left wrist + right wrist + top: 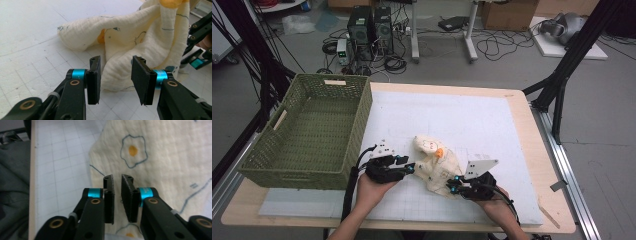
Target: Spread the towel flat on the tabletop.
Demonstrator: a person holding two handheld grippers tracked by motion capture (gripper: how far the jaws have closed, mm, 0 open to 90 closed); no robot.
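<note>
A cream muslin cloth [437, 165] printed with fried eggs lies crumpled on the white gridded mat [492, 125] near the front of the desk [532, 150], between the two hands and well apart from the green woven basket [312, 125] at the left. The left gripper [408, 169] sits at the cloth's left edge, its jaws spread with a raised fold standing between them but not pinched. The right gripper [451, 187] rests over the cloth's near right corner, jaws narrowly parted with no fabric clamped between the pads. The cloth looks light, soft and limp, so it will likely sag and bunch wherever lifted; a corner or hemmed edge seems the best hold, pinched deep enough that the thin weave does not slip out
</note>
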